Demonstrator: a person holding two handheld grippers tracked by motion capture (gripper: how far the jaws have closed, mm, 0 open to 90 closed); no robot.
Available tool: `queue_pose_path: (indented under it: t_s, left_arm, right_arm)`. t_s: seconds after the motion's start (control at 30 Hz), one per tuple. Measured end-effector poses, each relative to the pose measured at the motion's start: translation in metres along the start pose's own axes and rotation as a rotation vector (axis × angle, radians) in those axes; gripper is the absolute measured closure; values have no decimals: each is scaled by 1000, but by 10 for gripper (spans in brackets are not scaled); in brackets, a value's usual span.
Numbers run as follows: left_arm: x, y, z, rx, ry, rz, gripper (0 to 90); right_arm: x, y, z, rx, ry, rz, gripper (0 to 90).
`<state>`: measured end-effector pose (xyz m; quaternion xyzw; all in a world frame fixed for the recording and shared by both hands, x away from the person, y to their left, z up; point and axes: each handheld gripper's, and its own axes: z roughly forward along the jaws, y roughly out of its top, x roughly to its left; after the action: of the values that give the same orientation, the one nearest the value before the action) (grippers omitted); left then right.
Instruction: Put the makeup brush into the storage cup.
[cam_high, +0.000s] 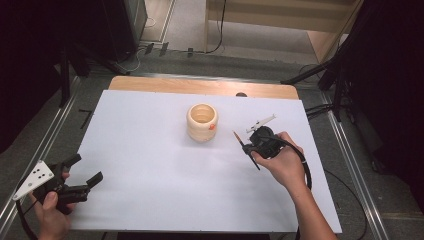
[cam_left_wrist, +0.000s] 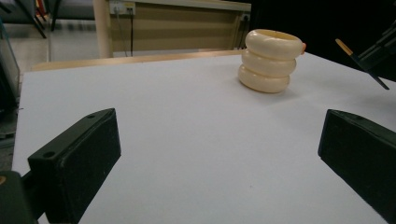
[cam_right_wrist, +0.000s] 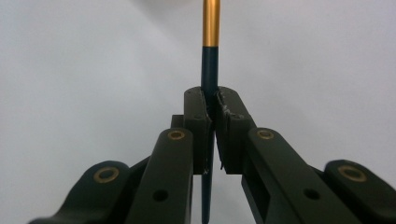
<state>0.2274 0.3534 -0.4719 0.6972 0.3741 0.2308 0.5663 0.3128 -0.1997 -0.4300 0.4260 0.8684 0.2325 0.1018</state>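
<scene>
A cream ribbed pot (cam_high: 202, 122) with an open top stands on the white table sheet (cam_high: 150, 165), a small orange spot on its right side. Just right of it, my right gripper (cam_high: 249, 146) is shut on a thin dark stick (cam_high: 238, 137) with a gold end that points up and left toward the pot. In the right gripper view the jaws of my right gripper (cam_right_wrist: 211, 100) clamp the stick (cam_right_wrist: 210, 32) mid-length. My left gripper (cam_high: 86, 169) stands open at the sheet's near left corner with nothing between its fingers. In the left gripper view, the left gripper (cam_left_wrist: 219, 130) faces the pot (cam_left_wrist: 270, 60) and the stick (cam_left_wrist: 362, 63).
A wooden table edge (cam_high: 200, 86) shows beyond the sheet. Dark stands and cables (cam_high: 325, 70) line the floor around the table. A pale wooden cabinet (cam_left_wrist: 177, 28) stands behind the table.
</scene>
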Motion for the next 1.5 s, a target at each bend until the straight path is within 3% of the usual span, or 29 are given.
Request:
queue_pose_path:
  t_s: [0.5, 0.8, 1.13, 1.17, 1.4, 1.5]
  left_arm:
    - [0, 0, 0, 0, 1, 2, 0]
    - [0, 0, 0, 0, 1, 1, 0]
    - [0, 0, 0, 0, 1, 2, 0]
    - [0, 0, 0, 0, 0, 3, 0]
    - [0, 0, 0, 0, 0, 4, 0]
    - [0, 0, 0, 0, -1, 3, 0]
  right_arm:
    - [3, 4, -9, -176, 43, 2, 846]
    - [3, 7, -16, -318, 76, 42, 845]
    - [7, 12, -18, -429, 78, 41, 845]
    - [7, 13, -19, -468, 83, 45, 845]
    - [8, 15, -22, -536, 82, 50, 845]
    - [6, 15, -22, -589, 80, 63, 845]
